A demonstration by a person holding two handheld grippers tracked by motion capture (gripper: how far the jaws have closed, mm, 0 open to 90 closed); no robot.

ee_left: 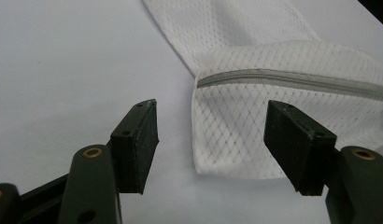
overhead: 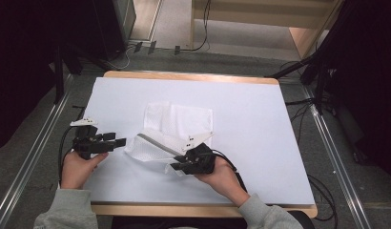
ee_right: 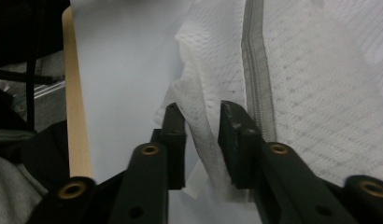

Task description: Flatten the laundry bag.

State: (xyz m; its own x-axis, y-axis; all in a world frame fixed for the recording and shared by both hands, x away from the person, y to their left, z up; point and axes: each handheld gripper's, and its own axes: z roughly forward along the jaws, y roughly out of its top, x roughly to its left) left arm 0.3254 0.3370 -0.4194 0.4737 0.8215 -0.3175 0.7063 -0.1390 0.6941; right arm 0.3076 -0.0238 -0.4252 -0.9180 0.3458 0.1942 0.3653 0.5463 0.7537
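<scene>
Here the white mesh laundry bag [overhead: 177,131] lies rumpled near the middle of the white counter [overhead: 260,143], its nearer part folded over so that the grey zipper [overhead: 155,141] runs slantwise across the top. The right gripper [overhead: 177,167] sits at the bag's near edge, and in the right gripper view a bunched fold of mesh [ee_right: 201,140] stands between its jaws, which are parted a little; they look loose around the fabric rather than clenched on it, so the fold seems released or not yet pinched. The left gripper [overhead: 121,141] waits just beside the bag's left corner, jaws spread wide and holding nothing, probably placed to take that corner [ee_left: 213,158] once the other side is settled. Each gripper stands at one end of the zipper, which suggests the aim is to spread or fold the bag. As a container it looks flat and empty; nothing shows through the mesh.
</scene>
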